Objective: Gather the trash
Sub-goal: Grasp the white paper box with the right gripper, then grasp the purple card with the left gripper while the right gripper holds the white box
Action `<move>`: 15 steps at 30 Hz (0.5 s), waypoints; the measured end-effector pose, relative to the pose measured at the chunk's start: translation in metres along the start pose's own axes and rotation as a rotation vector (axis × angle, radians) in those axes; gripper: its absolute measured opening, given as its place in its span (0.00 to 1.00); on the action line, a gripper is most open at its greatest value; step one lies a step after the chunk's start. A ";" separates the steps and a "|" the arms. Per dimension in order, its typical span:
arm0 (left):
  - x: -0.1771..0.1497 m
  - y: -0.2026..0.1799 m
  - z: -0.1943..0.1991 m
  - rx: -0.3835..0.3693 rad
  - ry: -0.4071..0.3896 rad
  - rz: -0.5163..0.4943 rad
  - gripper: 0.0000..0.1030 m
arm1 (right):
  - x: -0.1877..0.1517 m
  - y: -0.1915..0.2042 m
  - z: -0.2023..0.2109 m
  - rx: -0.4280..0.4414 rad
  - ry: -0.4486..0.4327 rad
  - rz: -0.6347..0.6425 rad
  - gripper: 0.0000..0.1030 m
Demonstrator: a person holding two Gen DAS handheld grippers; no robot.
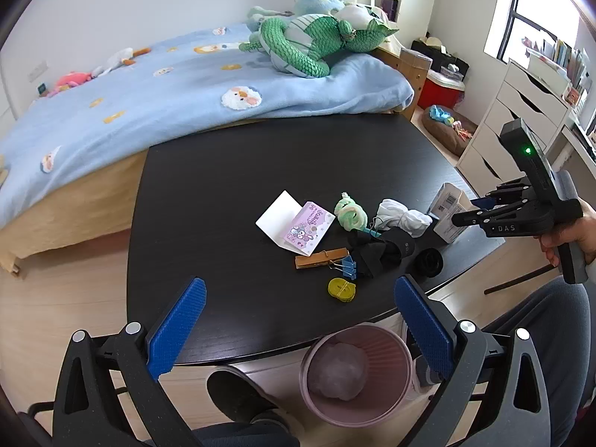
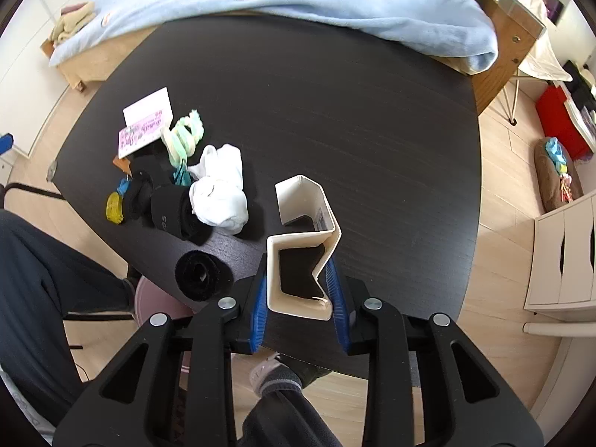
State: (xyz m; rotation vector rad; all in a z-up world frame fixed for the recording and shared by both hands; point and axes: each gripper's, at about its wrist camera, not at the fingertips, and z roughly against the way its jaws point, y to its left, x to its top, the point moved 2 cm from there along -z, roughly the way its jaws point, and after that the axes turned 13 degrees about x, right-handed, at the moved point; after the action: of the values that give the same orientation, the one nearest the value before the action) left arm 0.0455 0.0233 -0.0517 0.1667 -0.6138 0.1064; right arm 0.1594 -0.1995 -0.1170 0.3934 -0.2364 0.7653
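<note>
My right gripper (image 2: pixel 300 290) is shut on a crushed white cardboard box (image 2: pixel 301 246) over the near edge of the black table (image 2: pixel 335 111); the box also shows in the left wrist view (image 1: pixel 447 212). My left gripper (image 1: pixel 298 320) is open and empty above the table's near edge. A pink waste bin (image 1: pixel 354 372) with crumpled clear plastic inside stands on the floor below the table edge. A pink card (image 1: pixel 307 229), a white paper (image 1: pixel 277 216) and white socks (image 2: pixel 219 190) lie on the table.
Black socks (image 2: pixel 175 208), a black roll (image 2: pixel 197 273), a green scrunchie (image 1: pixel 350 212), a wooden peg (image 1: pixel 322 257), a blue binder clip (image 1: pixel 348 266) and a yellow disc (image 1: pixel 341 288) lie clustered. A bed (image 1: pixel 149 93) stands behind. White drawers (image 1: pixel 514 119) stand right. My legs are below.
</note>
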 end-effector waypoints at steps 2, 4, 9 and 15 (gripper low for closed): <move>0.002 0.000 -0.003 -0.001 0.002 -0.005 0.94 | -0.001 -0.001 0.005 0.001 -0.019 -0.015 0.28; 0.004 0.000 -0.005 -0.001 0.004 -0.014 0.94 | -0.001 -0.001 0.011 0.006 -0.042 -0.033 0.28; 0.013 -0.002 -0.017 -0.006 0.013 -0.053 0.94 | -0.003 0.001 0.027 0.021 -0.094 -0.075 0.28; 0.033 -0.002 -0.037 -0.028 0.031 -0.095 0.94 | -0.004 0.010 0.037 0.030 -0.121 -0.075 0.28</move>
State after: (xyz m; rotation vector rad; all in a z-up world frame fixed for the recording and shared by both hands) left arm 0.0932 0.0302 -0.0622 0.1666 -0.5749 0.0086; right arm 0.1473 -0.2116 -0.0821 0.4750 -0.3220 0.6733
